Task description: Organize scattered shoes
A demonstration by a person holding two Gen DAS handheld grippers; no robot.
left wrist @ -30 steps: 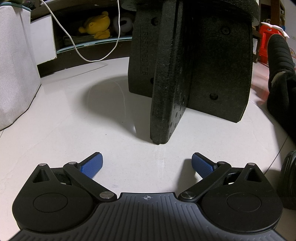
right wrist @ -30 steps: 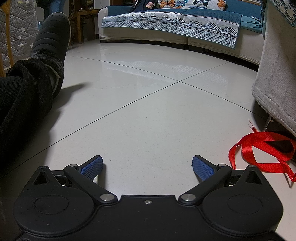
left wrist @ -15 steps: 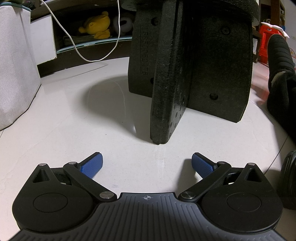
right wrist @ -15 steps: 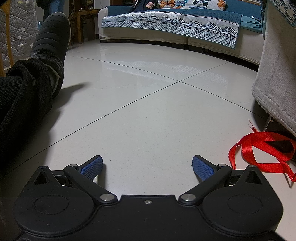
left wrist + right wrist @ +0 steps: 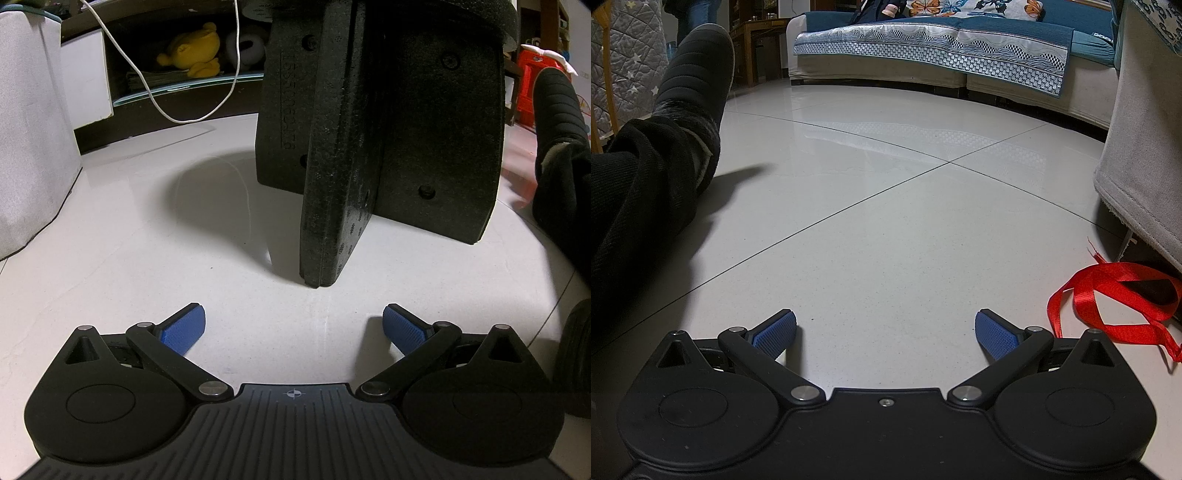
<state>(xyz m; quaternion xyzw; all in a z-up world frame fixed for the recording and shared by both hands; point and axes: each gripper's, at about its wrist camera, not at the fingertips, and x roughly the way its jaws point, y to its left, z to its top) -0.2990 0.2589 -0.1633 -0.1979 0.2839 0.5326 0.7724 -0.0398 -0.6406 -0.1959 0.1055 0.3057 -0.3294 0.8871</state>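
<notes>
Both your claws, left claw point(image 5: 293, 326) and right claw point(image 5: 884, 328), sit wide and empty low over the floor point(image 5: 886, 221), and the only shoe in sight is on your foot point(image 5: 696, 74), so groping ahead risks clipping the black foam stand point(image 5: 369, 147).

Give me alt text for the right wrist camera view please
The right gripper rests open and empty low over a pale tiled floor. A red ribbon lies at right, a person's dark-trousered leg and black slipper at left, and a blue sofa stands behind.
</notes>
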